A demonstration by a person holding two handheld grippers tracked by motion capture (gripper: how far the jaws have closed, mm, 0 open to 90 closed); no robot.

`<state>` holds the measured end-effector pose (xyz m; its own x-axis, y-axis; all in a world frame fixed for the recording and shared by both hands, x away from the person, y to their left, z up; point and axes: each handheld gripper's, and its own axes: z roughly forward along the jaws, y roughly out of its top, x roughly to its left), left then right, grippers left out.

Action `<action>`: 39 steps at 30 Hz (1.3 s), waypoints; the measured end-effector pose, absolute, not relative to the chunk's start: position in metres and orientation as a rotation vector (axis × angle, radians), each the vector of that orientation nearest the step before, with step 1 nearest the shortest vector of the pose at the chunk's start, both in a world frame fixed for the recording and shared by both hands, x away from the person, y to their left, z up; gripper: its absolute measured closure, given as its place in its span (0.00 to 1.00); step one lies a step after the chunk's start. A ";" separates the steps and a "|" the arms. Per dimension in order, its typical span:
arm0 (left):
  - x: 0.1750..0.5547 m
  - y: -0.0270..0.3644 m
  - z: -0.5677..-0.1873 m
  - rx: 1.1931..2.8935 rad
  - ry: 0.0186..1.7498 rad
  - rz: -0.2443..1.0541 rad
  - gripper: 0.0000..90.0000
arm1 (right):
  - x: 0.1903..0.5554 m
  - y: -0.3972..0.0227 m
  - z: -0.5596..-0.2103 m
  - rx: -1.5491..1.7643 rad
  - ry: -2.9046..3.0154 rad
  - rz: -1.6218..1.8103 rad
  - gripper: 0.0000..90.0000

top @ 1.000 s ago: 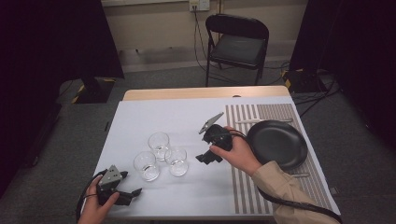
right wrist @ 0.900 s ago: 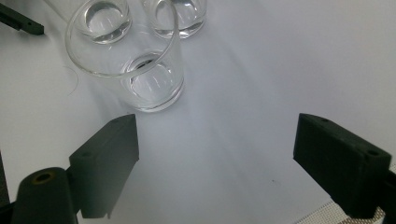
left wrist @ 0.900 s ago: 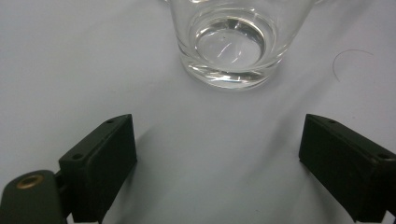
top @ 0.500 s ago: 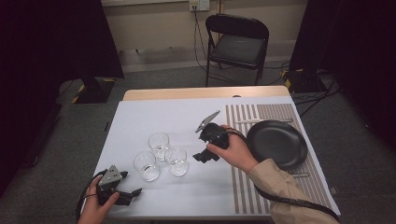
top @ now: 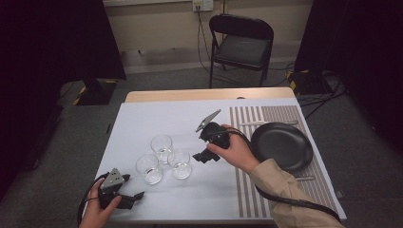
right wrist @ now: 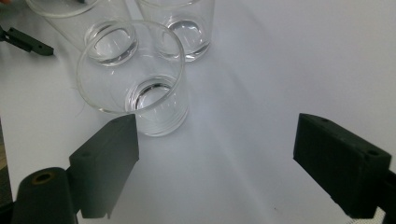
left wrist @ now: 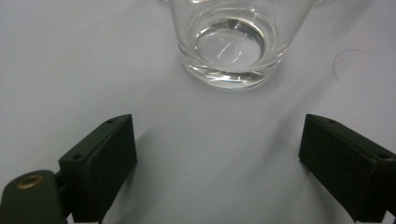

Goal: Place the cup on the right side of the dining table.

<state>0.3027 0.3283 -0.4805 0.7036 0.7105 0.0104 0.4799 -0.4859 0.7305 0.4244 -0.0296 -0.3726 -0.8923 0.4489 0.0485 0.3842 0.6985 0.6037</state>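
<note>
Three empty clear glasses stand close together on the white table: a back one (top: 161, 146), a right one (top: 180, 164) and a front-left one (top: 148, 168). My right gripper (top: 203, 156) is open just right of the right glass (right wrist: 135, 88), which stands in front of its left jaw; the other two glasses (right wrist: 112, 32) (right wrist: 187, 23) are behind it. My left gripper (top: 137, 195) rests open near the table's front edge. The front-left glass (left wrist: 229, 46) stands a short way ahead of the left gripper (left wrist: 217, 140).
A black plate (top: 281, 145) lies on a striped placemat (top: 244, 142) at the right, with cutlery (top: 266, 123) beyond it. A folding chair (top: 242, 45) stands behind the table. Bare white tabletop (top: 157, 114) stretches behind the glasses.
My right gripper has moved a little left and nearer, closing on the right glass. The left gripper and the glasses have stayed put.
</note>
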 end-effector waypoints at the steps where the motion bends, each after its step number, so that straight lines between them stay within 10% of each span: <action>1: 0.303 0.328 -0.481 2.179 0.903 0.405 0.11 | 0.425 -0.029 -0.372 0.682 2.800 0.960 0.15; 39: 0.303 0.328 -0.481 2.172 0.906 0.401 0.11 | 0.435 0.002 -0.374 0.675 2.824 0.969 0.15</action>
<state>0.3027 0.3280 -0.4808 0.7022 0.7120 0.0044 0.4819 -0.4798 0.7332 0.4346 0.0019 -0.3742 -0.8997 0.4316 0.0647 0.3805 0.7030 0.6009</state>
